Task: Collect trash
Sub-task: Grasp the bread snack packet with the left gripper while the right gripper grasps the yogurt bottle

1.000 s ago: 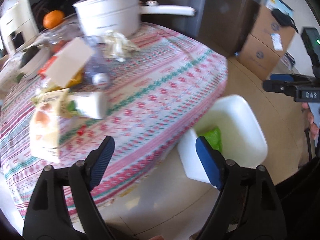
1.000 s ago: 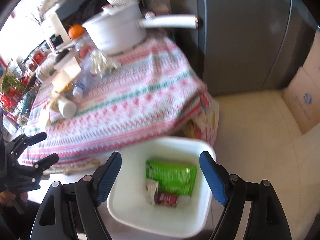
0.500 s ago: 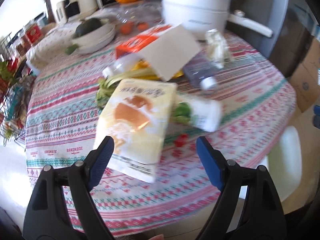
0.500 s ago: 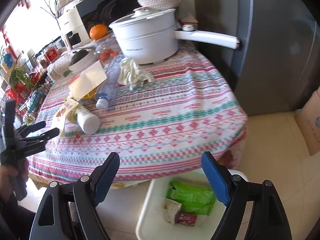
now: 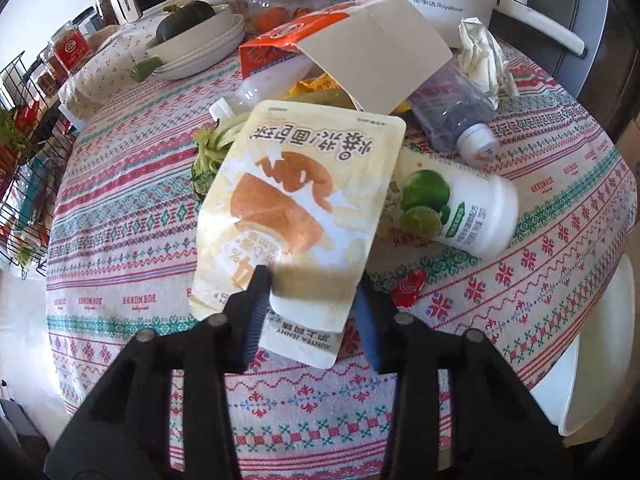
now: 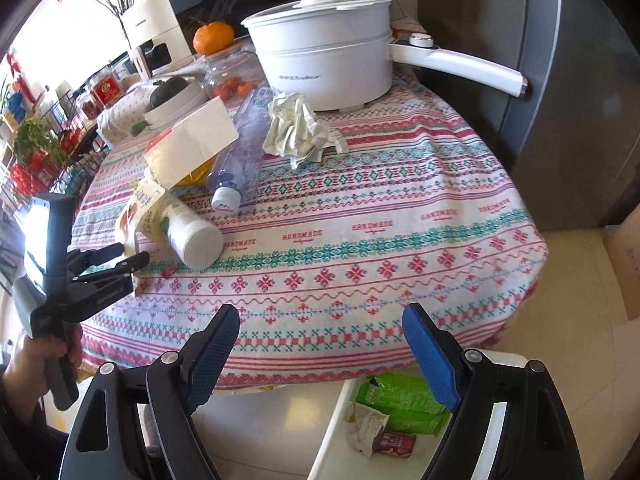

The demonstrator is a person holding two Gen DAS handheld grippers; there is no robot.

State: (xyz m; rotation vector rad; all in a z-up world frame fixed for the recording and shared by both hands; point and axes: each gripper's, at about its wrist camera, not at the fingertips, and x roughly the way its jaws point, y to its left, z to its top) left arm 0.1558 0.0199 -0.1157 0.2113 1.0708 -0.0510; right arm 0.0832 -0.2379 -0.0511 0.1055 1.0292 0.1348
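A yellow bread bag (image 5: pixel 304 200) lies on the patterned tablecloth (image 5: pixel 120 220), and its near end sits between the fingers of my left gripper (image 5: pixel 312 304). The jaws are closing around it and the bag shows no creasing. Beside the bag lie a white bottle with a lime label (image 5: pixel 464 208), a clear plastic bottle (image 5: pixel 452 116), an opened orange carton (image 5: pixel 360 52), crumpled paper (image 5: pixel 480 56) and a small red wrapper (image 5: pixel 408 288). My right gripper (image 6: pixel 320 348) hangs open and empty over the table's near edge. Below it is the white bin (image 6: pixel 332 420), which holds green and red wrappers.
A white pot (image 6: pixel 328 60) with a long handle stands at the back of the table. Near it are stacked bowls (image 5: pixel 200 48) holding a dark squash and a glass jar (image 6: pixel 228 76). A wire rack (image 5: pixel 20 160) stands on the left, a grey cabinet (image 6: pixel 560 80) on the right.
My left gripper swung from the bin over to the table, came down onto the bread bag and narrowed its jaws. My right gripper moved from above the bin toward the table edge, still wide.
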